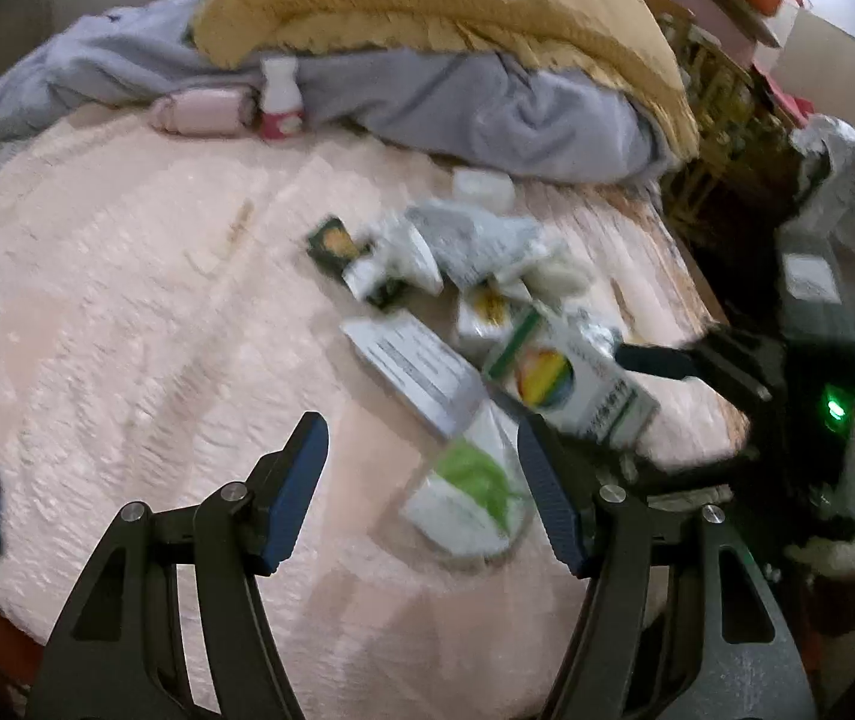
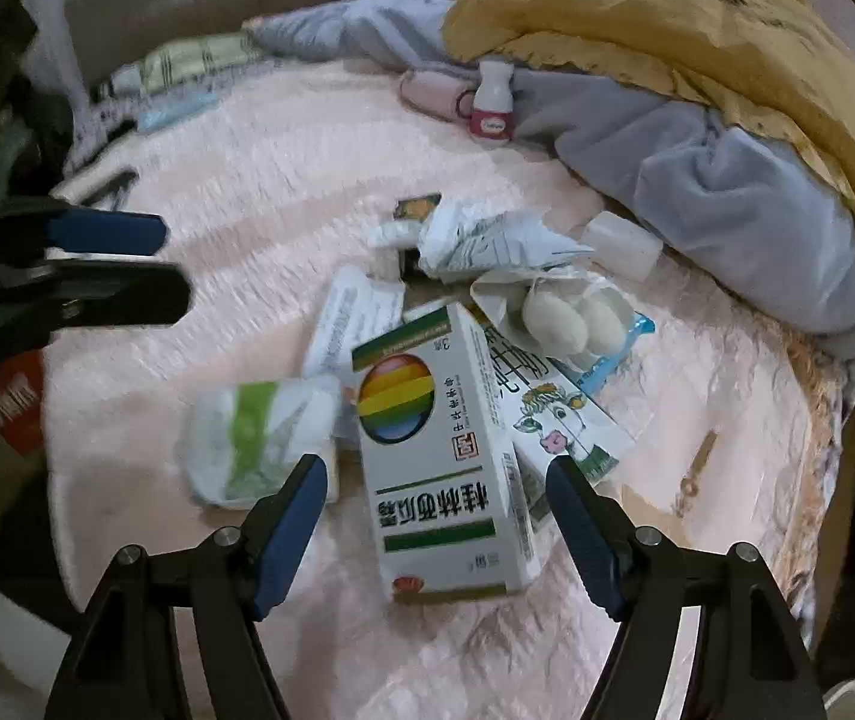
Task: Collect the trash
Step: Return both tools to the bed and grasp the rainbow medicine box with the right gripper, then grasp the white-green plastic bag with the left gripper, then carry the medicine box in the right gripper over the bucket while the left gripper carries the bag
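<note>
A heap of trash lies on the pink bedspread (image 2: 259,180). In it a white medicine box with a rainbow ball (image 2: 439,456) lies between the fingers of my right gripper (image 2: 439,519), which is open, with a gap on each side of the box. Beside the box are a green-and-white packet (image 2: 253,438), a cow-print carton (image 2: 565,420), crumpled paper (image 2: 487,240) and a bag of white lumps (image 2: 571,318). My left gripper (image 1: 427,480) is open over the green-and-white packet (image 1: 469,492), without touching it. The same box (image 1: 571,384) lies just beyond.
A yellow blanket (image 2: 667,18) and a grey garment (image 2: 727,204) are piled at the back of the bed. A small white bottle with a red label (image 2: 492,105) stands against them. In the left wrist view the bed's edge (image 1: 703,300) drops to dark clutter on the right.
</note>
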Tool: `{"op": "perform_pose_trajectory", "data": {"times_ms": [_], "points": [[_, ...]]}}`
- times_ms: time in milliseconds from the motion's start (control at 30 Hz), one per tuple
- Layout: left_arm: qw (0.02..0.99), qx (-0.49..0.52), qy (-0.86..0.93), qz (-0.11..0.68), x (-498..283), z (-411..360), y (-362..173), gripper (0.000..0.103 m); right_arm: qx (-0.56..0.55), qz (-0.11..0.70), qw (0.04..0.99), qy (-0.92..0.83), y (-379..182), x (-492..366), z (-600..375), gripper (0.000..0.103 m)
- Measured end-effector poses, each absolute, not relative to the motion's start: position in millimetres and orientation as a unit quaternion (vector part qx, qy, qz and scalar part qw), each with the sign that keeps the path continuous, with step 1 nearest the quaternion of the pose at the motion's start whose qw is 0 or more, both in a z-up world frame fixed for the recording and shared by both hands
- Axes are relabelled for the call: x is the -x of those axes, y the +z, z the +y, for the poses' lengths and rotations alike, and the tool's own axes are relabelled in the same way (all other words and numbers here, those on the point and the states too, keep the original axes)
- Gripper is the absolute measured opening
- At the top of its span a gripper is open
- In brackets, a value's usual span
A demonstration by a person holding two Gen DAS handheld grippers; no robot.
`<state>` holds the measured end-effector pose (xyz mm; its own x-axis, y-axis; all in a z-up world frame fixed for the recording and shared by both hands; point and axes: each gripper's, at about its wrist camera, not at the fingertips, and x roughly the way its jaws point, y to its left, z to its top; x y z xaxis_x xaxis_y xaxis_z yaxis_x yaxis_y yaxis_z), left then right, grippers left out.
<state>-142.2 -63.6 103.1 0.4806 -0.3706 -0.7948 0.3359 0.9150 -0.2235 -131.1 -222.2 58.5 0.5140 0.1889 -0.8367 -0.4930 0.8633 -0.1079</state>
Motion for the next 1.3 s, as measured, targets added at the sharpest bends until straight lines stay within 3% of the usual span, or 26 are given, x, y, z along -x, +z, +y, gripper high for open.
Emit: {"op": "perform_pose_trajectory", "data": {"times_ms": [233, 533, 600, 667, 767, 900, 1033, 1300], "points": [[0.815, -0.013, -0.266, 0.514, 143, -89, 63, 0.065, 0.099, 0.451, 0.869, 0.178, 68, 152, -267, 0.054], [0.815, -0.063, -0.259, 0.514, 143, -118, 43, 0.065, 0.003, 0.487, 0.865, 0.119, 61, 198, -346, 0.055], [0.815, -0.058, -0.253, 0.518, 141, -119, 42, 0.061, -0.008, 0.480, 0.869, 0.115, 60, 200, -348, 0.055], [0.813, -0.048, -0.253, 0.523, 140, -117, 41, 0.039, -0.004, 0.478, 0.872, 0.110, 58, 197, -345, 0.056], [0.810, -0.038, -0.253, 0.527, 144, -116, 45, 0.030, 0.009, 0.487, 0.867, 0.106, 49, 189, -336, 0.056], [0.817, -0.039, -0.263, 0.511, 156, -119, 61, 0.029, 0.016, 0.473, 0.875, 0.103, 48, 191, -332, 0.050], [0.822, -0.029, -0.281, 0.494, 160, -130, 82, 0.029, -0.030, 0.453, 0.884, 0.107, 63, 196, -344, 0.050], [0.818, -0.011, -0.317, 0.480, 162, -166, 104, 0.029, -0.013, 0.431, 0.899, 0.080, 86, 216, -352, 0.050]]}}
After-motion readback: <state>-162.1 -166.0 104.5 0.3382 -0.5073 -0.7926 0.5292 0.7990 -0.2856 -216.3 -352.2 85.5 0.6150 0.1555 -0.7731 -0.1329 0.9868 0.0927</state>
